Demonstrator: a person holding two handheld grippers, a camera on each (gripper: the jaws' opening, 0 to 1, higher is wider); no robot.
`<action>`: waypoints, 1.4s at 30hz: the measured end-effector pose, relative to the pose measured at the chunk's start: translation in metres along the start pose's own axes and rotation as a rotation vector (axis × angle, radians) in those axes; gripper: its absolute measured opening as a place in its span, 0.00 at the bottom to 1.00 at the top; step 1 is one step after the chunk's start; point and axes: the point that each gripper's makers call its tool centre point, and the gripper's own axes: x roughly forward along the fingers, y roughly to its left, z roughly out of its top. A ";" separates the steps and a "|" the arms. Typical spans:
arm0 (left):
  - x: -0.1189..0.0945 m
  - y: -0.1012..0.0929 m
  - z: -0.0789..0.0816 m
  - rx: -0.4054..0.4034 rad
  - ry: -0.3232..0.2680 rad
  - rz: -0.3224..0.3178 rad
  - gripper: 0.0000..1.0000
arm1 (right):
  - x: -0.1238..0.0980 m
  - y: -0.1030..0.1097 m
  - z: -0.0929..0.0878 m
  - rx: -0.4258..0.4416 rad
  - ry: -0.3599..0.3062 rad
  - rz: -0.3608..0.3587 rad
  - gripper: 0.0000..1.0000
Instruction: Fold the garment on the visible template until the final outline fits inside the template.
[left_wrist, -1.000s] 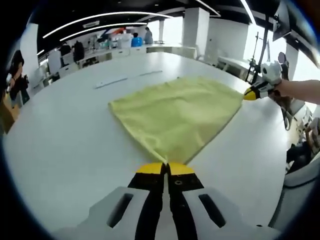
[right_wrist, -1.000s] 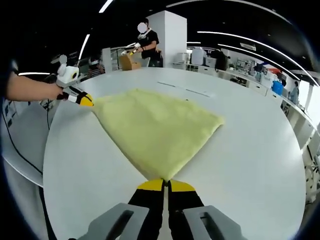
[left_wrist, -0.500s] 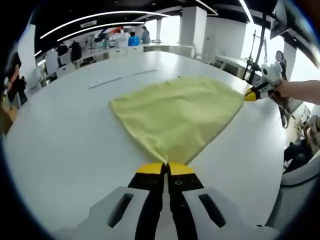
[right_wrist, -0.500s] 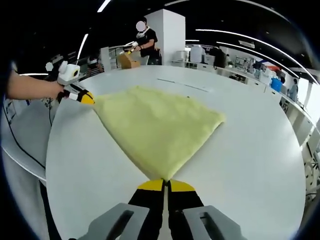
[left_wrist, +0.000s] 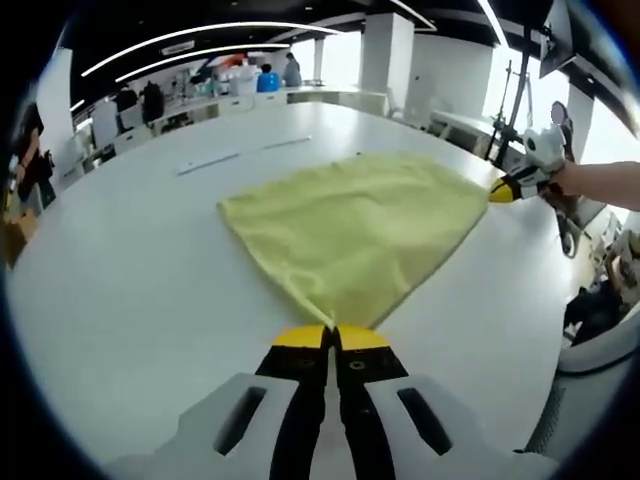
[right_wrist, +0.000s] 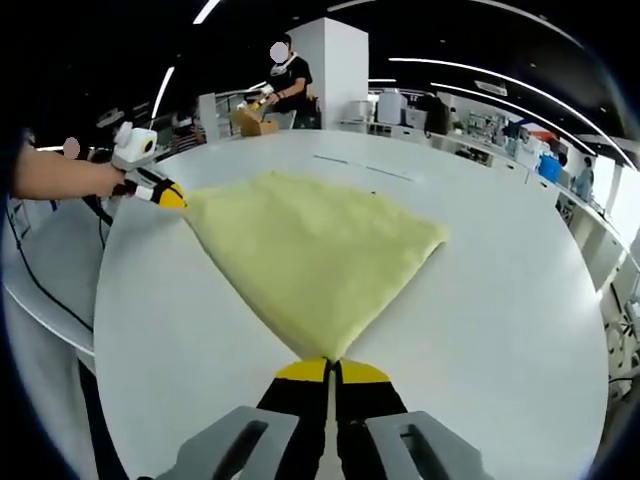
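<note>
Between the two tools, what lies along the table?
The yellow cloth spans it: the left tool pinches one corner and the right tool another. The left gripper view shows nothing else on the white table there.

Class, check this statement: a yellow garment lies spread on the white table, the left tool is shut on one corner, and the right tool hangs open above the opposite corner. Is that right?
Not quite. The right tool is not open: the right gripper view shows its jaws shut on a corner of the yellow garment. The rest holds: the garment lies spread on the white table, and the left tool is shut on its corner.
</note>
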 end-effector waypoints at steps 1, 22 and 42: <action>0.000 0.000 0.000 -0.007 -0.001 0.001 0.00 | 0.000 0.000 0.000 0.000 0.001 -0.001 0.00; -0.028 -0.004 0.016 -0.042 -0.110 -0.012 0.20 | -0.022 0.005 0.020 0.025 -0.081 -0.015 0.13; -0.058 -0.021 0.013 -0.047 -0.139 -0.038 0.43 | -0.051 0.024 0.029 -0.020 -0.115 -0.006 0.28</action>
